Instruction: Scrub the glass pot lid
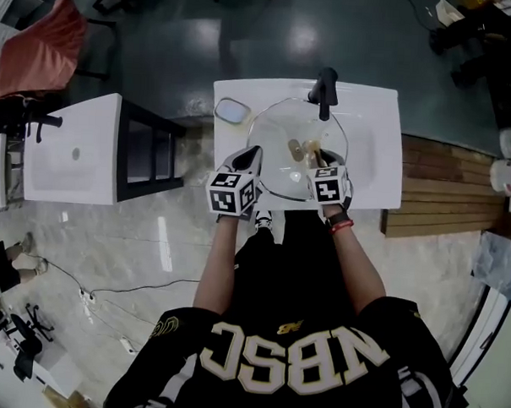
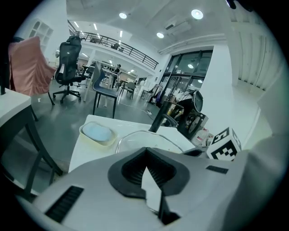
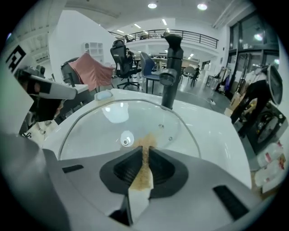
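Two grippers are tending the glass pot lid [image 1: 280,128] lying across the white sink [image 1: 379,120]: the left gripper [image 2: 145,155] is pinching its rim, the right gripper [image 3: 145,153] is clamping a brown scrub pad [image 3: 142,176] onto the glass, where hard pressure is probably risking a slip.

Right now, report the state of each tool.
Left tool: closed on the glass lid rim.
Right tool: closed on a brown scrub pad.

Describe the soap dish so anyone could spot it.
Find the white sink with the black faucet. The soap dish sits on its back left corner, beside the glass lid. It alone is small, cream and holds a pale blue bar.
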The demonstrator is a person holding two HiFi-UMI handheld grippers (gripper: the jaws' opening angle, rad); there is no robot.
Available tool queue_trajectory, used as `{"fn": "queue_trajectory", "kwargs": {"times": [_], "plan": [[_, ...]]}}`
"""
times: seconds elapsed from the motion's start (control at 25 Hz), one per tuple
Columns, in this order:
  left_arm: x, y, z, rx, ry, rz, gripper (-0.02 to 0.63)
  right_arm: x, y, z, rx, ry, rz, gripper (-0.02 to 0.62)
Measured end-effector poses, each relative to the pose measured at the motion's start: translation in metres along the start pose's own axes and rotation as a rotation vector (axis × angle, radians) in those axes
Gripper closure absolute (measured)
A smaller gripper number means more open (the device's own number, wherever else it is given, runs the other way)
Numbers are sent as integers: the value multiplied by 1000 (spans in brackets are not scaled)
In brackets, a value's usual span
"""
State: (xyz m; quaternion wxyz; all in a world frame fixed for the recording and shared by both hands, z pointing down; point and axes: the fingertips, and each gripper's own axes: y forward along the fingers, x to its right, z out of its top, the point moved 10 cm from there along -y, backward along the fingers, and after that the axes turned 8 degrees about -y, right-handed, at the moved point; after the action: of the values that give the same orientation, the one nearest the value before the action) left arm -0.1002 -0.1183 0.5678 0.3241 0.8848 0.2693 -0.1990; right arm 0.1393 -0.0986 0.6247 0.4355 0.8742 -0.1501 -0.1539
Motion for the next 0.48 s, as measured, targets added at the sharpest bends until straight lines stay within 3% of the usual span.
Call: {"fn": "queue_trajectory", "kwargs": {"times": [0.28, 0.48], "plan": [[-12, -12, -4, 14, -27, 33, 592, -59, -2, 9, 25, -65, 116, 546], [-21, -22, -7, 16, -46, 71, 592, -67, 24, 35, 50, -72, 139, 545]]}}
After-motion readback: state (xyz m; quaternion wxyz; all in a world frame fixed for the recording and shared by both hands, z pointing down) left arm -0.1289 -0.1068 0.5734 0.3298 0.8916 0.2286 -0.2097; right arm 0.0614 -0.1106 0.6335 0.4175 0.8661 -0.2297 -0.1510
